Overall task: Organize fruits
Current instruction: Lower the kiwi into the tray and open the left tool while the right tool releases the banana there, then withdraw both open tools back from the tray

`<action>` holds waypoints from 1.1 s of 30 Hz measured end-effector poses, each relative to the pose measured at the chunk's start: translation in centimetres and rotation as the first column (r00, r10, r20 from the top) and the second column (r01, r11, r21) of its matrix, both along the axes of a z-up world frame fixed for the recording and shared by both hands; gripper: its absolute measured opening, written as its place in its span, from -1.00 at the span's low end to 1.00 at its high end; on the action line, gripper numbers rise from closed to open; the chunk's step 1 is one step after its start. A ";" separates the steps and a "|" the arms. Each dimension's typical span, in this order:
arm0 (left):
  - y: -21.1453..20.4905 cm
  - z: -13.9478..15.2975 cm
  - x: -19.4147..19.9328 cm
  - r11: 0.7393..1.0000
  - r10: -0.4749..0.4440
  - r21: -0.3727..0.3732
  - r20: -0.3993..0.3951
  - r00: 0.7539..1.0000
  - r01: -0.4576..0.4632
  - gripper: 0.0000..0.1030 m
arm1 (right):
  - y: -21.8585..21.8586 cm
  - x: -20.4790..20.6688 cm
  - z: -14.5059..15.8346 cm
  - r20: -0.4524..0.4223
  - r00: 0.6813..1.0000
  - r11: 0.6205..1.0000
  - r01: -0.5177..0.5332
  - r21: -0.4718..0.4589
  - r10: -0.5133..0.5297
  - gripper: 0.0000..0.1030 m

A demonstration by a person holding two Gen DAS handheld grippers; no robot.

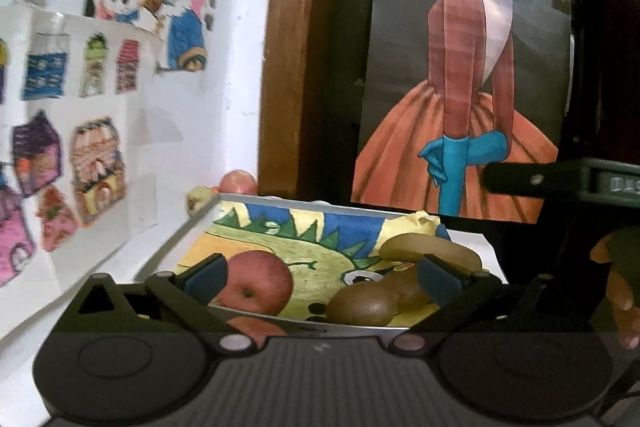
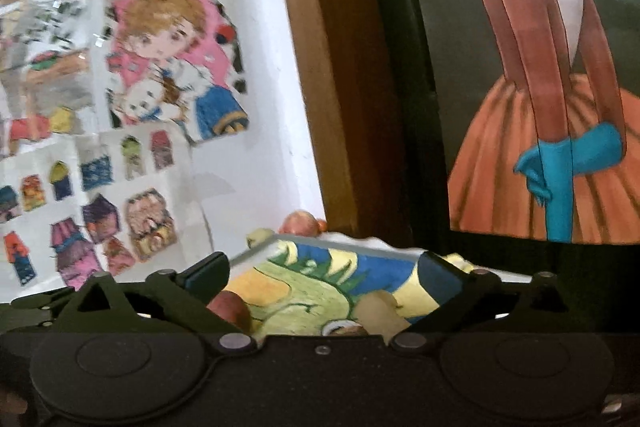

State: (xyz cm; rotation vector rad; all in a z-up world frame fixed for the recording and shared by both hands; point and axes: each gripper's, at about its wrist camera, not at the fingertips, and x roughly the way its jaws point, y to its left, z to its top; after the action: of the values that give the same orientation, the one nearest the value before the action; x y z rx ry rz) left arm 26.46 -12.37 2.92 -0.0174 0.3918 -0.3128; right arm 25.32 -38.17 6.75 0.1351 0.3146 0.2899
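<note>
Between the spread fingers of the left gripper [image 1: 320, 277], low in the frame, a red apple [image 1: 256, 285] lies just beside the left finger, and two brown kiwis [image 1: 364, 303] lie near the right one. Both sit on a tray [image 1: 240, 201] lined with a coloured drawing. One tan fruit [image 1: 432, 251] lies behind the kiwis; another apple [image 1: 239, 181] sits beyond the tray's far corner. The right gripper [image 2: 324, 281] is also open and empty, above the same tray. Upper left, a white wall [image 1: 240, 47] carries cut-out drawings; at right stands a picture of a figure in an orange dress [image 1: 460, 99].
</note>
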 end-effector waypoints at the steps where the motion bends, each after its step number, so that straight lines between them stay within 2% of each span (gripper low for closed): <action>1: 0.3 0.2 -0.5 1.000 0.006 -0.001 0.004 1.000 -0.006 0.99 | 0.2 -0.7 0.4 0.011 1.000 1.000 -0.004 -0.004 0.004 0.99; 7: 2.3 2.1 -4.0 0.999 0.022 -0.026 0.044 0.999 -0.020 0.99 | 1.5 -5.5 2.2 0.074 0.997 0.999 -0.014 -0.038 0.017 0.99; 15: 5.1 3.9 -8.9 0.998 0.041 -0.040 0.098 0.994 -0.037 0.99 | 3.8 -11.2 3.0 0.123 0.992 0.996 -0.029 -0.085 0.040 0.99; 28: 9.7 4.6 -15.5 0.995 0.087 -0.060 0.128 0.988 -0.080 1.00 | 7.5 -18.4 1.7 0.133 0.989 0.992 -0.043 -0.116 0.059 0.99; 33: 11.0 4.1 -17.2 0.994 0.096 -0.057 0.116 0.989 -0.090 1.00 | 9.6 -20.3 0.3 0.129 0.991 0.978 -0.014 -0.209 0.042 0.99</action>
State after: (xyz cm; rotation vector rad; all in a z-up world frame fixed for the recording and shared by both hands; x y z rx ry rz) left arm 9.21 -1.34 6.99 -0.0673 0.2638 -0.2300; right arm 5.00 -28.59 7.03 -0.0948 0.2127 0.2911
